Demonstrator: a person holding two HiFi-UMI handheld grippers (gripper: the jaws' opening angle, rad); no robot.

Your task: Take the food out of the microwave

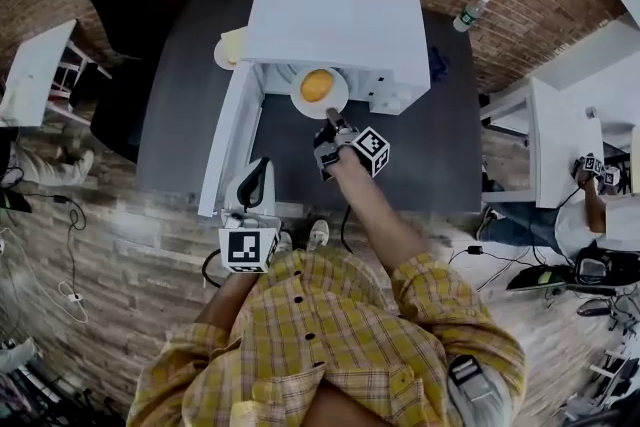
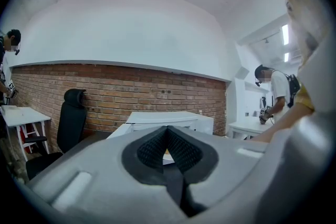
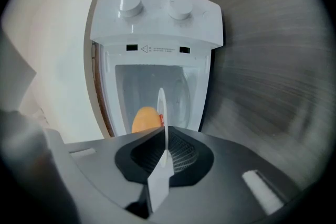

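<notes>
Right tool (image 3: 164,136) pinches plate (image 3: 161,105) rim; head view shows food (image 1: 317,85) on top. Left tool (image 2: 168,136) closed, empty.

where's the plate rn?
Head view, centre: the plate, carrying orange food, juts from the microwave's open front, right of its door, near rim clamped in the right gripper.

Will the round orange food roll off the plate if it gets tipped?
Probably. The orange food looks rounded and sits loose on the plate, so a tilt would likely send it rolling. The right gripper pinches only the thin rim, so the plate may droop or twist. It looks stiff and smooth, perhaps slippery.
</notes>
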